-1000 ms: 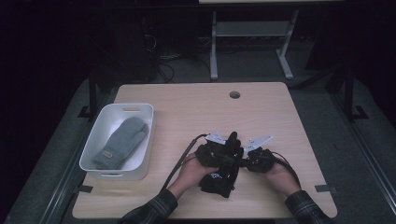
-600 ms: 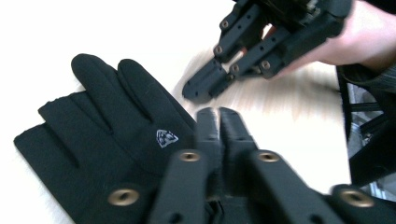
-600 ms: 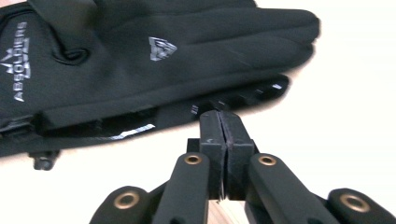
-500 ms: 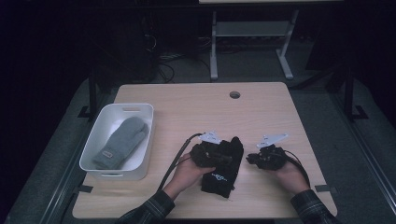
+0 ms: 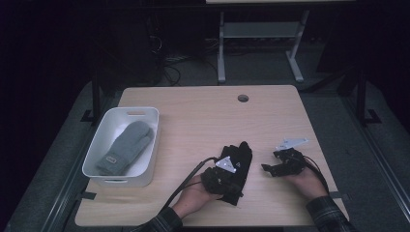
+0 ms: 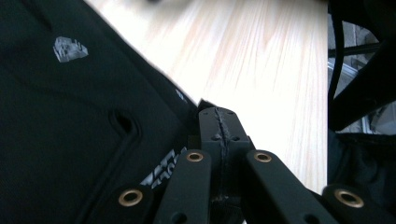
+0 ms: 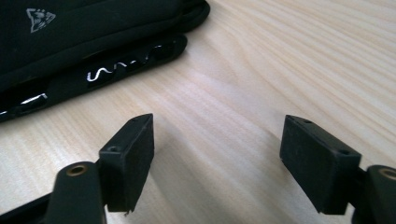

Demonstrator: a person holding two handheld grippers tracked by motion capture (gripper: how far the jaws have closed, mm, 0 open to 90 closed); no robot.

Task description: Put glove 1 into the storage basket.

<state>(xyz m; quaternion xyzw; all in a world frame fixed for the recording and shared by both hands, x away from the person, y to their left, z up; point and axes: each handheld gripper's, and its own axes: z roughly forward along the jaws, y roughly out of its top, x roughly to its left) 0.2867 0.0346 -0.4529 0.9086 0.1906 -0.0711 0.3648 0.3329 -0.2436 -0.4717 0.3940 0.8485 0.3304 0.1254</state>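
High view dim overall; room beyond the table (image 5: 203, 116) nearly black. Left gripper view: tabletop glare blown out to white, black glove (image 6: 70, 130) loses detail. Right gripper view sharp near jaws, softening toward the table's far side

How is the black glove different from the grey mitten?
The black glove lies flat on the bare wooden table; the grey mitten lies inside the white tub. The left gripper is shut on the black glove's edge, but nothing touches the grey mitten. The black glove looks smooth with small white markings; the grey mitten looks knitted, with a little label. Both are hand coverings lying flat.
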